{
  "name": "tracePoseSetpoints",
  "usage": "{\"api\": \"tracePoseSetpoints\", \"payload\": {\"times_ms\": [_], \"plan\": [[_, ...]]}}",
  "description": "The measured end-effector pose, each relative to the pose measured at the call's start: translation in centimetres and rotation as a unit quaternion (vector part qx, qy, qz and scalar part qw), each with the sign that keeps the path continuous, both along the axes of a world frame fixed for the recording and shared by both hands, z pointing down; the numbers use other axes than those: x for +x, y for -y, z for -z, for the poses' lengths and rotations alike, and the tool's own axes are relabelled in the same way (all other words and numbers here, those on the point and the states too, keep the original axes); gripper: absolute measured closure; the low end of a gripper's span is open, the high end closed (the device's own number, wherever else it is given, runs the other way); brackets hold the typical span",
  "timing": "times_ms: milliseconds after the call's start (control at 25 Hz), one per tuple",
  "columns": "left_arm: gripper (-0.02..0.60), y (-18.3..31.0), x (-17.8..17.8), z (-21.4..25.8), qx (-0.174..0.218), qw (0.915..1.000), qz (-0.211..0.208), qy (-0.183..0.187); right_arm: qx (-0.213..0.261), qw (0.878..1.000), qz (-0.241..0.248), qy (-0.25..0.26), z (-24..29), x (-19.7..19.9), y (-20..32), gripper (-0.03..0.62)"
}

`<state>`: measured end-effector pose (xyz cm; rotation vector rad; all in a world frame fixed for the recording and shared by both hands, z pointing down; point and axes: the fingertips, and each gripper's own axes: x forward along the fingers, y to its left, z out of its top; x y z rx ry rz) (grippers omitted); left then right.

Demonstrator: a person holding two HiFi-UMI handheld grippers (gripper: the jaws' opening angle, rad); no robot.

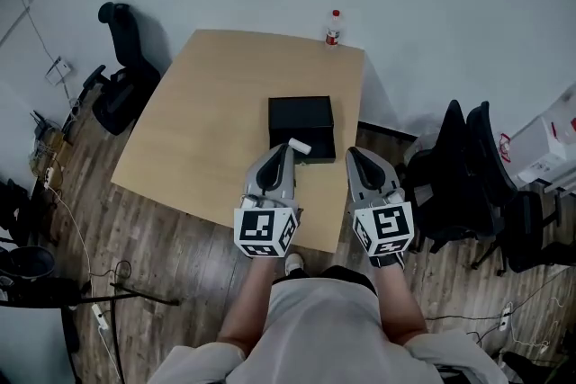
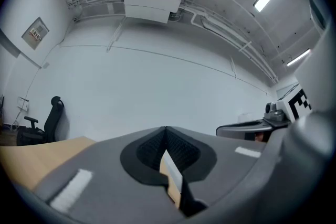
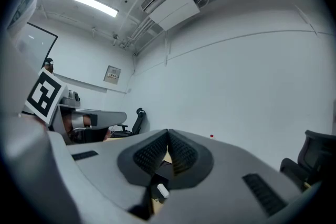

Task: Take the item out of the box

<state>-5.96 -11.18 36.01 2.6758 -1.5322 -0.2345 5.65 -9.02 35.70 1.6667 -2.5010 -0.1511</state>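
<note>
Left gripper [image 1: 286, 148] and right gripper [image 1: 354, 154] both have their jaws pressed together. The head view shows a black rectangular box [image 1: 301, 123] and a small white cylinder [image 1: 299, 146]; the left gripper view misses the box.

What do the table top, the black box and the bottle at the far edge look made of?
The table top looks like light wood or laminate, matte: even tan, no glare. The black box is likely cardboard or plastic, matte, with crisp edges. The bottle seems clear plastic with a red cap and label, though it is small.
</note>
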Motion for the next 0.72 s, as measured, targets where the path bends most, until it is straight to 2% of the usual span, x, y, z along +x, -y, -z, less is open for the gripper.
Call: {"api": "tracePoseSetpoints", "payload": {"times_ms": [280, 440, 600, 720], "plan": [[0.575, 2.8, -2.0, -2.4, -0.029, 0.9992, -0.017, -0.019, -0.023, 1.0, 0.005, -0.011, -2.3, -2.9, 3.0, 0.582], [0.575, 5.4, -2.3, -3.8, -0.039, 0.9992, -0.004, -0.001, -0.03, 0.999, 0.023, -0.015, -3.2, -3.5, 5.4, 0.582], [0.575, 7.6, -2.2, -5.7, -0.052, 0.9976, 0.014, 0.043, -0.044, 0.998, 0.041, -0.01, -4.5, -3.4, 7.9, 0.582], [0.575, 8.8, -1.8, -6.4, -0.052, 0.9967, 0.016, 0.06, -0.053, 0.997, 0.058, -0.011, -5.1, -3.5, 9.6, 0.582]]}}
